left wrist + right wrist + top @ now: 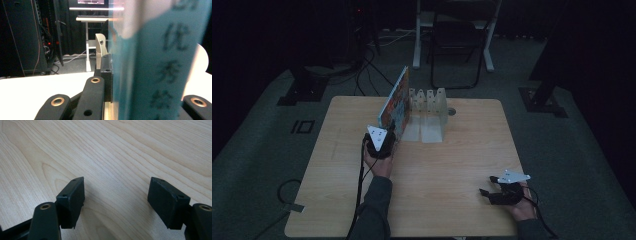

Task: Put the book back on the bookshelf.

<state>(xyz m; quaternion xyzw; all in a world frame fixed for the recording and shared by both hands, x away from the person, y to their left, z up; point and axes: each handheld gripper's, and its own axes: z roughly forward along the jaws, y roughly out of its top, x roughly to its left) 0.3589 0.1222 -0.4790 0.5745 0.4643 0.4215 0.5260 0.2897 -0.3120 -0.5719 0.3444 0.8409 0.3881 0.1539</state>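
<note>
High view: I am pinching a colourful thin hardcover book (394,102) upright in my left hand-held gripper (381,142) beside the white slotted rack (432,107), keeping it vertical; right hand-held gripper (507,192) is resting spread on the wooden table (452,165).

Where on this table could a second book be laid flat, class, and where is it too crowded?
Bare wood lies between the left gripper and the right gripper, and along the table's left edge. The far middle is crowded: the book, held upright, stands beside the white rack.
</note>
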